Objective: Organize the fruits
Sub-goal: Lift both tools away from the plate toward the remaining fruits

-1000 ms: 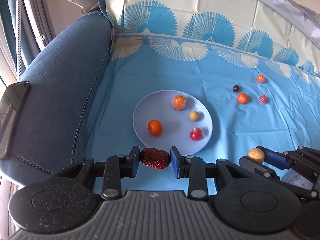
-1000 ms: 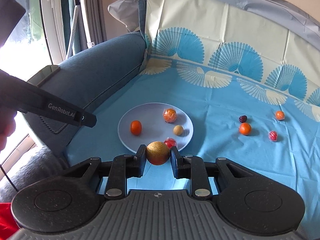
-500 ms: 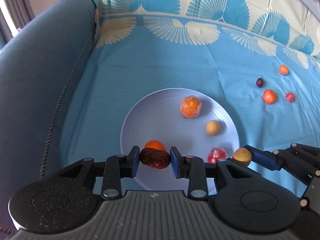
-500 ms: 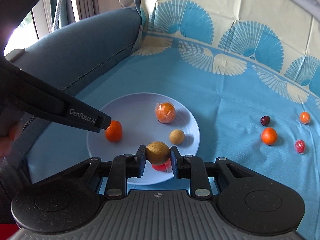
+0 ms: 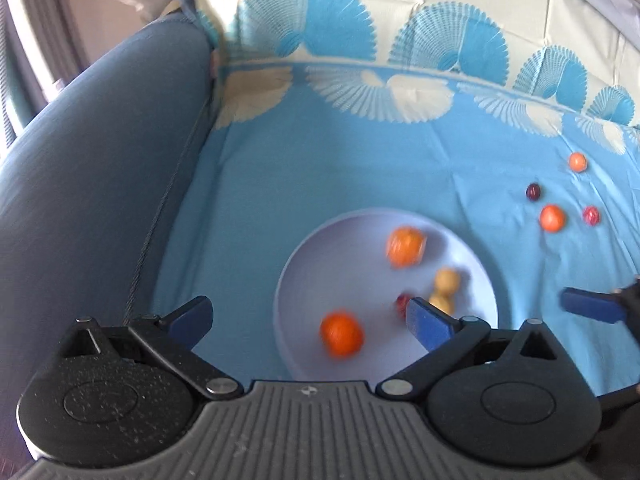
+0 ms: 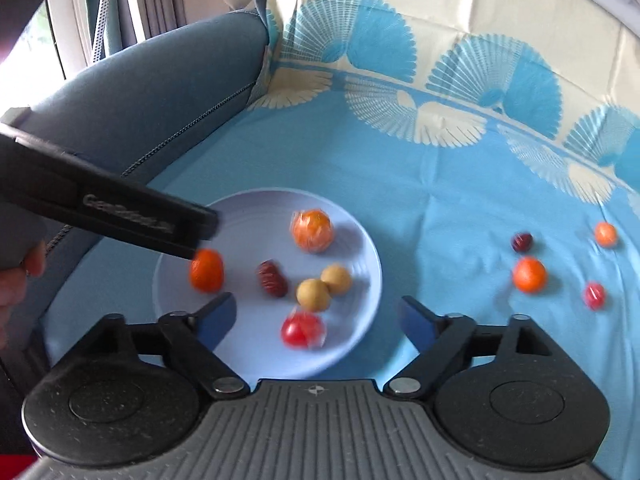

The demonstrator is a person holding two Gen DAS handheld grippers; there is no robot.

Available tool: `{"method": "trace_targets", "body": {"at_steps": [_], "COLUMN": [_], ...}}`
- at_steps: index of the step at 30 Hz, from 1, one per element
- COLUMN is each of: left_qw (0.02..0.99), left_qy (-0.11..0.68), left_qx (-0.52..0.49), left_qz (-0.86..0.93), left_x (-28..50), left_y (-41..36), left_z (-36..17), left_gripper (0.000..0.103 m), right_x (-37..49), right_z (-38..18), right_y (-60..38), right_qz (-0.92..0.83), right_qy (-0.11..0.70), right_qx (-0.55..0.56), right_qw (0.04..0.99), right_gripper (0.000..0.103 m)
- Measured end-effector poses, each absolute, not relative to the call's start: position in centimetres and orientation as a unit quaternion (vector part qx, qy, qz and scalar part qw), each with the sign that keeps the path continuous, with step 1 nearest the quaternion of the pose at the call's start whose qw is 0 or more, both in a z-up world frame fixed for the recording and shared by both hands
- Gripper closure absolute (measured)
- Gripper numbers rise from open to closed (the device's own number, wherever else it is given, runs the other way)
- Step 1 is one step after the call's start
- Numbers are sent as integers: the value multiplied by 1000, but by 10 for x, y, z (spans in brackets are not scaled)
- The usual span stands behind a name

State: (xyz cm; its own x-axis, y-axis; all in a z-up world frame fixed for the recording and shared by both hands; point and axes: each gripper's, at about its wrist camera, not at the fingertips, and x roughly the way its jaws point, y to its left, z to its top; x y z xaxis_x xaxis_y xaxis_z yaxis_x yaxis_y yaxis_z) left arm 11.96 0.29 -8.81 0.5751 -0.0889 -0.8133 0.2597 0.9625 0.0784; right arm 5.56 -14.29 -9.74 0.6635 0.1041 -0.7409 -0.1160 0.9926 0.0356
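Observation:
A pale blue plate [image 6: 360, 248] [image 5: 312, 264] lies on the blue cloth. On it lie a small orange [image 6: 206, 270] [image 5: 341, 334], a wrapped orange [image 6: 312, 229] [image 5: 405, 246], a dark red date [image 6: 272, 279], two tan round fruits [image 6: 313, 294] [image 6: 336, 278] and a wrapped red fruit [image 6: 302, 330]. My left gripper [image 5: 308, 318] is open and empty over the plate's near left edge; it also shows in the right wrist view [image 6: 120, 216]. My right gripper [image 6: 316, 320] is open and empty above the plate's near edge.
Several loose fruits lie on the cloth to the right: an orange [image 6: 529, 275], a dark plum [image 6: 522, 241], a small orange [image 6: 605, 234] and a wrapped red one [image 6: 594, 295]. A blue sofa arm [image 6: 140, 92] rises at the left, the cloth-covered backrest behind.
Both grippers have opened. The date dropped from my left gripper and the tan fruit from my right one onto the plate. Both grippers have pulled back a little.

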Motion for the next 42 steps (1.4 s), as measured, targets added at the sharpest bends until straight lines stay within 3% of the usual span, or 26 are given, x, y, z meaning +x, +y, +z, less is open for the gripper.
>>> {"method": "trace_targets", "body": {"at_steps": [7, 20, 42], "left_qw": [854, 890, 906], "left_qy": [511, 446, 406], "left_qx": [81, 71, 98], "left_qz": [-54, -57, -66], "left_x": [46, -55, -89], "left_y": [40, 55, 44], "left_z": [-78, -20, 6], "left_gripper": [0, 0, 0], "right_x": [-18, -115, -153], "right_z": [-67, -10, 12], "right_y": [-139, -121, -114], "right_qz": [43, 24, 29], "right_qy": [431, 338, 294], "right_qx": [39, 6, -23], "right_qw": [901, 941, 955], "right_gripper": [6, 1, 1]}}
